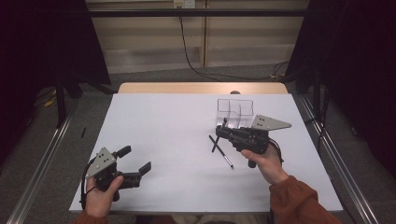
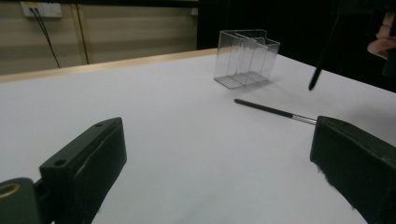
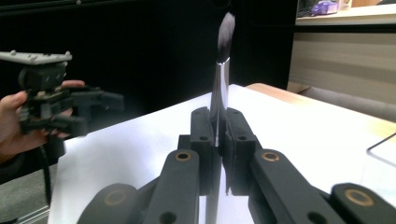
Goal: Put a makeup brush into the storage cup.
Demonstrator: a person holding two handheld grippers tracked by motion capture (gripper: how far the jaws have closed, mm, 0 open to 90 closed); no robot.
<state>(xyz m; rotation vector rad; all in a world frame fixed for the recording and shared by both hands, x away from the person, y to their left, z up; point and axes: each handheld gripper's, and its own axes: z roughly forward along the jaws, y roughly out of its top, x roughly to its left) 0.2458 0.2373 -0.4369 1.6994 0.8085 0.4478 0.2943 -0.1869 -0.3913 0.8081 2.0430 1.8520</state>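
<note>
1. My right gripper point(image 1: 224, 129) is clamped on a makeup brush point(image 3: 220, 88); in the right gripper view the two black jaws press flat against its silvery collar from both sides, with no gap left between pads and brush.
2. That brush stands upright in the grip, its dark bristle tuft pointing up in the right gripper view. From the high view I see its dark handle point(image 1: 215, 142) hanging down and to the left below the jaws, tip close to the table point(image 1: 163, 135).
3. A second brush point(image 1: 227, 159) lies flat on the white tabletop, just in front of my right hand point(image 1: 264, 161) and near the hanging handle. In the left gripper view it shows as a thin dark stick with a metal collar point(image 2: 275, 111), lying apart from the clear box.
4. The clear plastic organizer point(image 1: 235, 110) sits on the far right part of the table, just behind my right gripper. Its compartments look empty from the left gripper view point(image 2: 245, 58).
5. My left gripper point(image 1: 138, 161) sits low at the near left corner of the table, well apart from both brushes. Its jaws are spread wide with nothing between them, just bare tabletop.
6. My left hand point(image 1: 100, 193) wraps the gripper body from below.
</note>
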